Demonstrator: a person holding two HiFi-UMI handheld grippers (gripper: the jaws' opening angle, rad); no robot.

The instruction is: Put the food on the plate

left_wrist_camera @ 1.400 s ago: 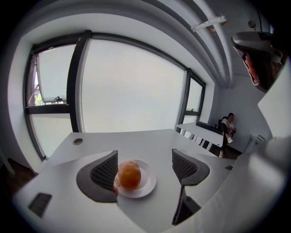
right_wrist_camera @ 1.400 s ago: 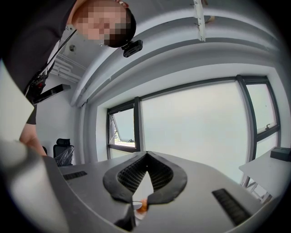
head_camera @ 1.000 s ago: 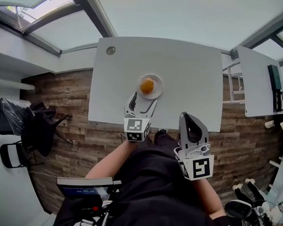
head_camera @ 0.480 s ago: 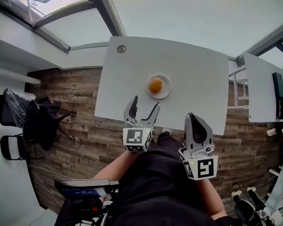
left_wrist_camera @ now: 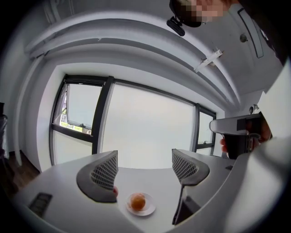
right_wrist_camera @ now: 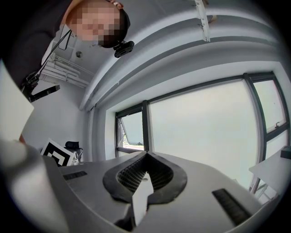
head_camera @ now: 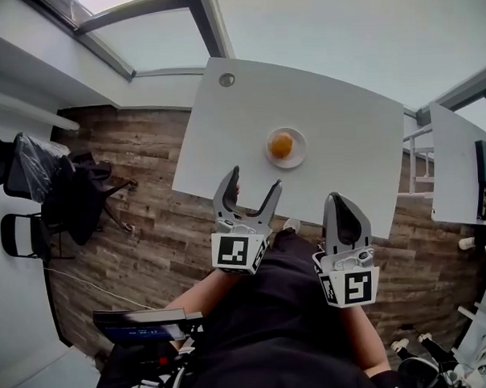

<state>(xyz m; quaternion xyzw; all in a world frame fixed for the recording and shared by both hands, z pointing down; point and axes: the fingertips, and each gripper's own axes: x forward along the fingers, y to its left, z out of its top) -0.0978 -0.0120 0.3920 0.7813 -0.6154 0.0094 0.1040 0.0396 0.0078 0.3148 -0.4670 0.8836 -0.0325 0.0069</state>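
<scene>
Left gripper [head_camera: 252, 181]: jaws wide apart, nothing held. The food [head_camera: 281, 145], a round orange piece, sits on the small white plate [head_camera: 301, 153] on the white table [head_camera: 336, 113]. It is ahead of the left jaws, past their tips and clear of both. Right gripper [head_camera: 341, 201]: jaws pressed together, empty; food lies ahead and off to the left of its tips, well apart.

Left gripper view: food [left_wrist_camera: 137, 201] on plate [left_wrist_camera: 148, 210] shows low in the gap between the jaws, closer to the left jaw, table beyond, big window behind. It also catches the right gripper [left_wrist_camera: 236, 132] at the right edge. Left gripper [left_wrist_camera: 144, 168] jaws are spread there too.

Right gripper view: right gripper [right_wrist_camera: 145, 175] jaws meet at the tips. No plate or food in it, only table edge and window. Head view alone shows both grippers and the plate together.
</scene>
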